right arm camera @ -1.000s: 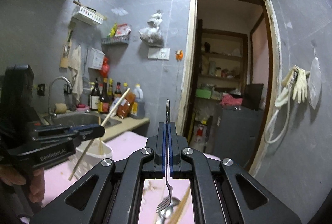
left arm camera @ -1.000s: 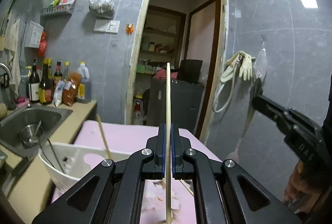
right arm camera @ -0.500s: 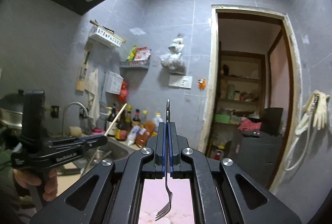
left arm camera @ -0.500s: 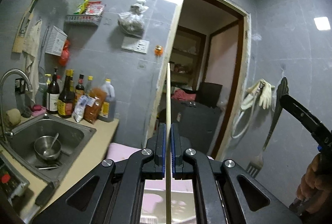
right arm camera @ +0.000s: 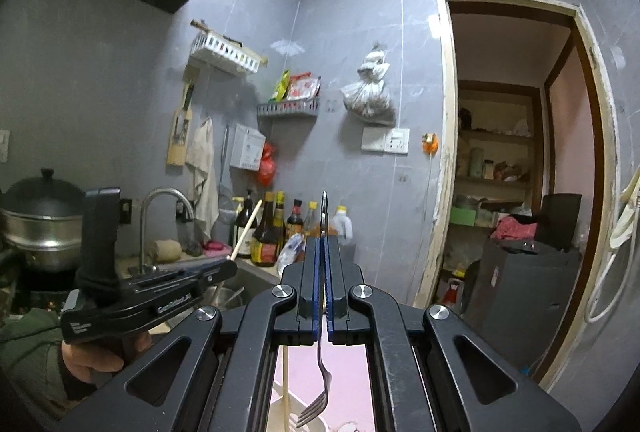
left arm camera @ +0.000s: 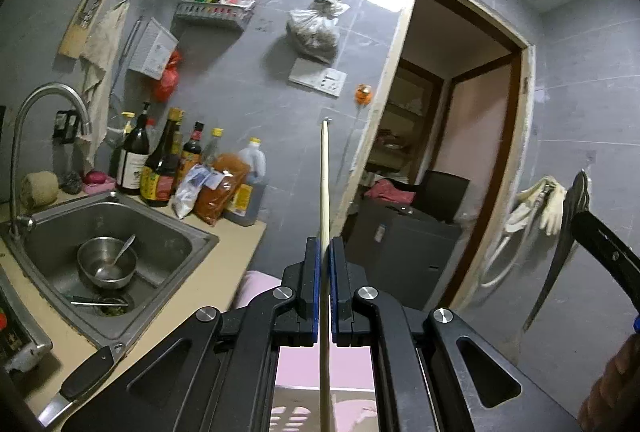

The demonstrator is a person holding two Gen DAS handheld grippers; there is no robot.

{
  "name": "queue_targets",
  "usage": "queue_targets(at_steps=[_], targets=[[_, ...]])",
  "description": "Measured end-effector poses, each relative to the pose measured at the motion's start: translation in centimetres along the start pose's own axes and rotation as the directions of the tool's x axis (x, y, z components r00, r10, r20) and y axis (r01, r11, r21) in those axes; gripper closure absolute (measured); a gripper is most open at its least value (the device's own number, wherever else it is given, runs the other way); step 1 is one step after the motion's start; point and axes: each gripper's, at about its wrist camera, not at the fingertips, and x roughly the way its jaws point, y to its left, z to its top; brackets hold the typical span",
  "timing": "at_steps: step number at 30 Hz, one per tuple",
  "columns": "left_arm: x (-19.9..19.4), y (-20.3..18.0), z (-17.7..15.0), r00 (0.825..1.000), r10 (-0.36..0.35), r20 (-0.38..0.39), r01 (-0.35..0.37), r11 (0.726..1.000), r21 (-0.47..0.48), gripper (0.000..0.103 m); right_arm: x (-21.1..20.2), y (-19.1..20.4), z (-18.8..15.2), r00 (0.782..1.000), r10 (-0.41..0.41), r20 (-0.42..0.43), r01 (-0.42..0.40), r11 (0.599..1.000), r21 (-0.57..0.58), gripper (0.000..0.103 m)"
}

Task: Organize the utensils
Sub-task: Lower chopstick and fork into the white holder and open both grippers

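In the left wrist view my left gripper (left arm camera: 325, 244) is shut on a pale wooden chopstick (left arm camera: 325, 175) that stands upright through the pads. My right gripper (right arm camera: 323, 244) is shut on a metal fork (right arm camera: 318, 400), handle up and tines hanging down. Each gripper shows in the other view: the right gripper (left arm camera: 580, 216) with the fork (left arm camera: 560, 256) at the far right, the left gripper (right arm camera: 231, 266) with the chopstick (right arm camera: 249, 228) at the left, a hand around its grip. Below both lies a white slotted basket (left arm camera: 292, 416) on a pink table (left arm camera: 256, 284); another chopstick (right arm camera: 285, 388) leans in it.
A steel sink (left arm camera: 168, 232) with a bowl and spoon (left arm camera: 106, 264) sits at the left, under a tap (left arm camera: 48, 99). Sauce bottles (left arm camera: 160, 167) line the counter behind it. A knife (left arm camera: 80, 380) lies at the counter's front edge. A covered pot (right arm camera: 40, 216) stands under the hood; an open doorway (right arm camera: 512, 151) is at the right.
Both views have swung left toward the sink and lifted; the basket and table have slid to the bottom edge. Each gripper has kept its utensil.
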Motion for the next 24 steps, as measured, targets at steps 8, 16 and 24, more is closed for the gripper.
queue_targets(at_steps=[8,16,24], targets=[[0.8,0.6,-2.5,0.998,0.06,0.005,-0.06,0.998,0.017,0.101,2.2,-0.2,-2.9,0.996,0.028,-0.083,-0.025,0.999,0.037,0.103],[0.2,-0.2,-5.1,0.996,0.08,-0.043,-0.078,0.996,0.039,0.101,2.9,-0.6,-5.4,0.982,0.086,-0.168,-0.07,0.993,0.1,0.102],[-0.5,-0.8,-6.2,0.989,0.051,-0.142,-0.047,0.998,0.032,0.1,2.9,-1.5,-7.2,0.963,0.136,-0.234,-0.097,0.981,0.169,0.099]])
